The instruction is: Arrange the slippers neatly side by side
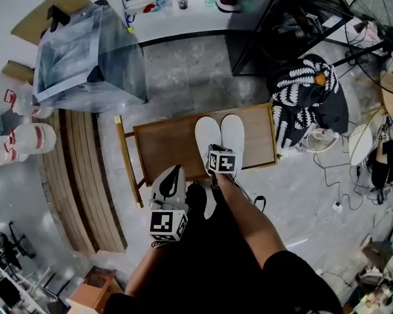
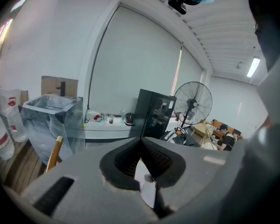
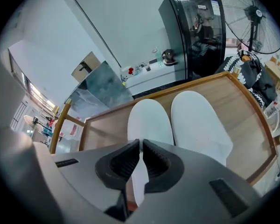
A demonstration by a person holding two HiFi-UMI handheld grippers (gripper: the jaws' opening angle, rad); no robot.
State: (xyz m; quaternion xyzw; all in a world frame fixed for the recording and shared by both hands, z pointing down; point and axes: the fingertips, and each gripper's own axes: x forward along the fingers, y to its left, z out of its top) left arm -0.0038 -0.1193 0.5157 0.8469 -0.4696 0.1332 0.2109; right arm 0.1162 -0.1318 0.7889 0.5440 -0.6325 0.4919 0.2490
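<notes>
On the wooden desk [image 1: 164,142], two white slippers [image 1: 207,135] are laid side by side. One heel is clamped by the right tongs [image 3: 141,146]; the left tongs [image 2: 141,141] are closed.

Grey marble floor [image 1: 183,70], black cabinet [image 3: 196,27], standing fan [image 1: 378,12], white walls [image 3: 121,22]

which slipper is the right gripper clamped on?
The slipper on the left in the right gripper view: its heel edge sits pinched between the jaws of the right gripper. The other slipper lies free beside it.
</notes>
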